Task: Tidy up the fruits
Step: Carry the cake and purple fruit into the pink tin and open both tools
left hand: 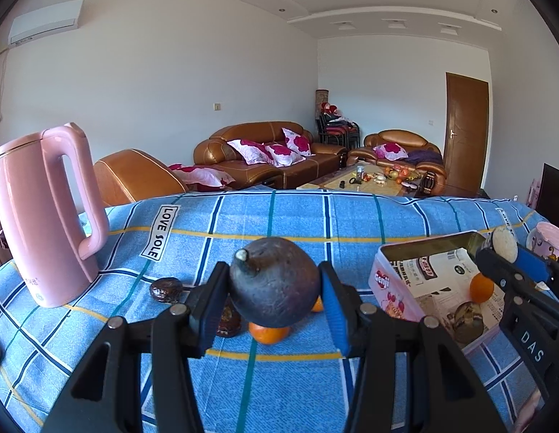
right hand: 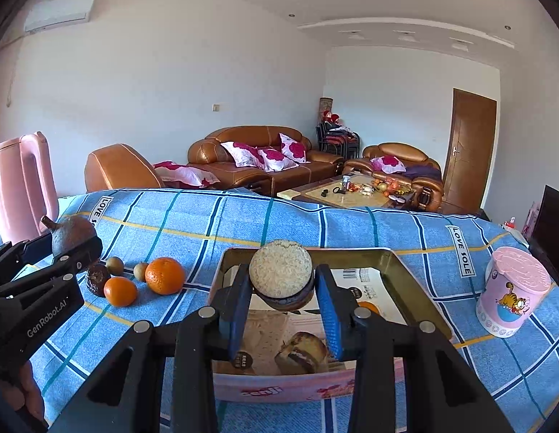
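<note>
My left gripper [left hand: 274, 283] is shut on a dark, round avocado-like fruit [left hand: 276, 288] with a stub stem, held above the blue checked cloth. In the right wrist view that left gripper [right hand: 73, 249] and its fruit [right hand: 72, 232] sit at the far left. My right gripper [right hand: 281, 288] is shut on a dark-skinned fruit half [right hand: 280, 269] whose pale grainy cut face looks at the camera, and it hangs over the pink tin [right hand: 279, 389]. Inside the tin lie an orange [left hand: 481, 287] and a brown fruit [right hand: 301, 351]. Two oranges [right hand: 165, 275] [right hand: 120, 291] rest on the cloth.
A pink kettle [left hand: 44, 216] stands at the left of the table. A pink lidded cup [right hand: 512, 290] stands to the right of the tin. Small brownish fruits [right hand: 115, 265] and a dark one [right hand: 98, 278] lie beside the oranges. Sofas and a coffee table are beyond.
</note>
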